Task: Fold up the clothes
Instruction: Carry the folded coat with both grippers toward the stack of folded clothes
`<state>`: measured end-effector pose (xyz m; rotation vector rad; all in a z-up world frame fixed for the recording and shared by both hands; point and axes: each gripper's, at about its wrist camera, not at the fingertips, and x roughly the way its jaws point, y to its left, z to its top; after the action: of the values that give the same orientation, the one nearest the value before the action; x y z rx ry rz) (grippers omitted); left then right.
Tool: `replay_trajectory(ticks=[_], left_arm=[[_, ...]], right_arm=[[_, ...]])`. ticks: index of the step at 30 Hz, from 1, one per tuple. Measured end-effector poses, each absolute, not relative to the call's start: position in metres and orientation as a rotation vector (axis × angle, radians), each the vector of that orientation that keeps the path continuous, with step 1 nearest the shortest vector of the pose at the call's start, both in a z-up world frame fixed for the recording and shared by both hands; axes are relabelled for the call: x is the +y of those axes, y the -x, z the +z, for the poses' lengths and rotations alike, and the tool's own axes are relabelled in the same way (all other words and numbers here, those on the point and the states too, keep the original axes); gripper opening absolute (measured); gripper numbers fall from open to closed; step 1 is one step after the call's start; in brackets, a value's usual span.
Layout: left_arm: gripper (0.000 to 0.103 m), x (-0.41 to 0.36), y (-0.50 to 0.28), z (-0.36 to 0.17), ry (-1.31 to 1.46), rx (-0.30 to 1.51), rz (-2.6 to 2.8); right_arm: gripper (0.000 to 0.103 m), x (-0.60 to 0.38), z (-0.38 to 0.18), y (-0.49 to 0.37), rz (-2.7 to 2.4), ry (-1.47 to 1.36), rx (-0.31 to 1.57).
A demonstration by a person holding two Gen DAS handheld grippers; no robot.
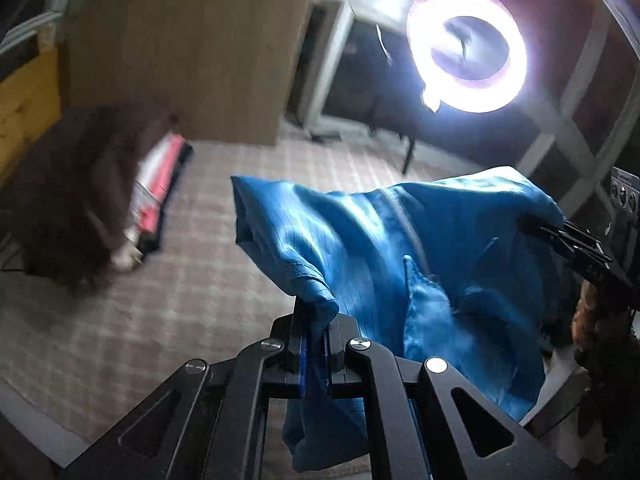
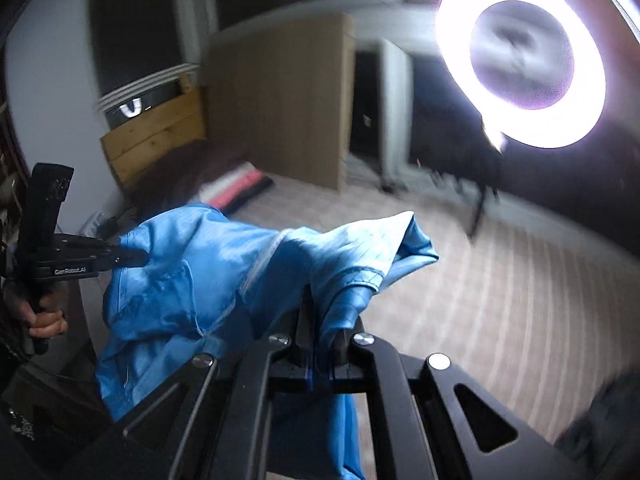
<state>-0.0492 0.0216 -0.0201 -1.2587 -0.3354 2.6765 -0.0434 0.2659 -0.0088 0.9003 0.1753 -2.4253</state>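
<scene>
Left wrist view: my left gripper (image 1: 316,344) sits at the bottom centre of the frame, its jaws drawn narrow and pinched on an edge of the blue jacket (image 1: 372,248). The cloth rises out of the jaws, bunches just above them, and spreads across the right half of the frame, with a zipper (image 1: 408,224) running down its middle. At the right edge, my right gripper (image 1: 532,222) bites the far upper corner of the same garment, so the jacket hangs between the two, clear of the checked carpet (image 1: 180,280) below. It looks thin, light and a little slick, with a sheen under the ring light (image 1: 466,46); I judge it will sag and slide rather than keep a crease, so hems and shoulder seams are the safest places to hold.

Right wrist view: my right gripper (image 2: 320,340) is at the bottom centre, jaws nearly closed on a folded edge of the jacket (image 2: 192,276). The fabric drapes left and down from the jaws, with a loose point standing up toward the centre right of the frame. At the left edge, my left gripper (image 2: 138,257) clamps the opposite side, my hand (image 2: 46,320) below it on the handle. I judge the cloth between the two is slack, not taut, so the middle may droop as I move.
</scene>
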Motion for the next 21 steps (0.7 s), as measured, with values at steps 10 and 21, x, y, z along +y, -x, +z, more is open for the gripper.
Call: replay_trajectory(ticks=[10,21], left_arm=[[0.005,-0.127,0.072,0.035,0.971,-0.44,2.953],[0.005,-0.246,0.092,0.008,0.898,-0.431,3.163]], right_arm=[[0.004,0.033,0.098,0.152,-2.331,-0.596,0.536],[0.003,-0.21,0.092,0.276,-2.182,-0.553,0.756]])
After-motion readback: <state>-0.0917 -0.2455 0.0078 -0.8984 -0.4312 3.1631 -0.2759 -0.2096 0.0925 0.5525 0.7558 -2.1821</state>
